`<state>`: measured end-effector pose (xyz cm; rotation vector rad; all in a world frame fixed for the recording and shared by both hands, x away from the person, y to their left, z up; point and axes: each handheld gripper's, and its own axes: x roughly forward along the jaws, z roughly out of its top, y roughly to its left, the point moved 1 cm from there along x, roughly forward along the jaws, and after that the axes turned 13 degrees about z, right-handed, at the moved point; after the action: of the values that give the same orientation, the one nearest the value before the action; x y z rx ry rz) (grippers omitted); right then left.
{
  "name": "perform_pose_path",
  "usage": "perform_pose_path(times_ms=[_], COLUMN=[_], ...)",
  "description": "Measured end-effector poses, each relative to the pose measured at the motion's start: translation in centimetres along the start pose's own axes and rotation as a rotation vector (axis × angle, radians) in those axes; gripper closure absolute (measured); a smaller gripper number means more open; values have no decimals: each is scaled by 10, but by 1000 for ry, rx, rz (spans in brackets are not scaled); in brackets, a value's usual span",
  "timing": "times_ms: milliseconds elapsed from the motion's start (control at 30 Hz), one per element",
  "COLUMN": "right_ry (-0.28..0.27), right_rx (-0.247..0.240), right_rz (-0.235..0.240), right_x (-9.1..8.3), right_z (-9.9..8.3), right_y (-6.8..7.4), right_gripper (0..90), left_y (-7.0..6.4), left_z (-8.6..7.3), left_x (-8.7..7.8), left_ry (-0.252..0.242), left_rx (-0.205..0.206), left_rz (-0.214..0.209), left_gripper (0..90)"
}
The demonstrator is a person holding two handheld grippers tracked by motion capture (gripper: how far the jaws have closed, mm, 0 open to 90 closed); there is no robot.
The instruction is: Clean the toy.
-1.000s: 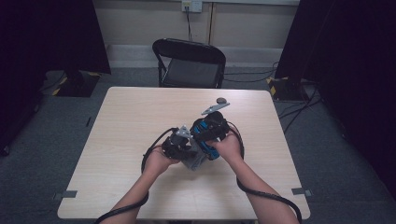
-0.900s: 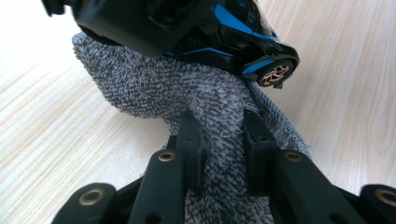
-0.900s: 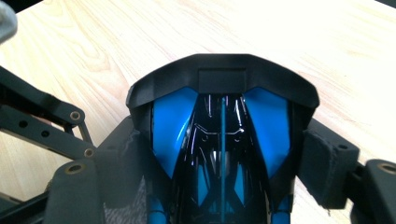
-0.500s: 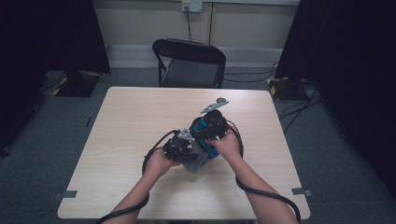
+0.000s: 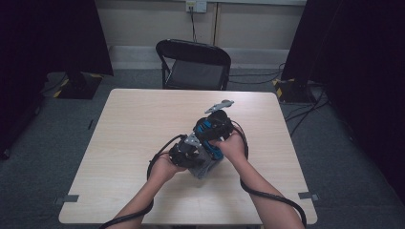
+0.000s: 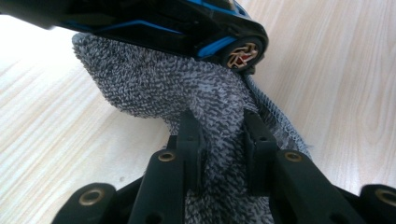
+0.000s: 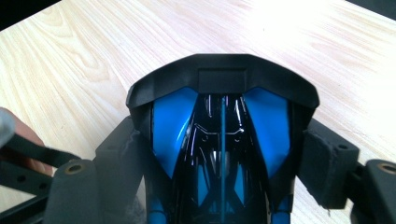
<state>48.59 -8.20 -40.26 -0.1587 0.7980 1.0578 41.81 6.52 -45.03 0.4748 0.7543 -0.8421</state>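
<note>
Dim room, glare on tabletop [image 7: 289,28]

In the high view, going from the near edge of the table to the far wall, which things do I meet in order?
Forearms → grey cloth → blue toy car in the right tongs → bare table → black chair → wall socket.

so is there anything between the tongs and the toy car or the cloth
Nothing visible. The right tongs already clamp the black and blue toy car by its sides, and the left tongs pinch a fold of the grey cloth pressed against the car's underside, above the table.
</note>
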Motion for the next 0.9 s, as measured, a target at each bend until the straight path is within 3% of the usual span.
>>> perform_pose_path(times_ms=[900], right_ry=[-25], right_rx=[32], right_rz=[-9], right_x=[-10], right_z=[4], right_y=[-9], right_gripper=[253], left_y=[-19], left_z=[4], left_x=[5], left_ry=[-5], left_rx=[33], left_rz=[-35], left_gripper=[727])
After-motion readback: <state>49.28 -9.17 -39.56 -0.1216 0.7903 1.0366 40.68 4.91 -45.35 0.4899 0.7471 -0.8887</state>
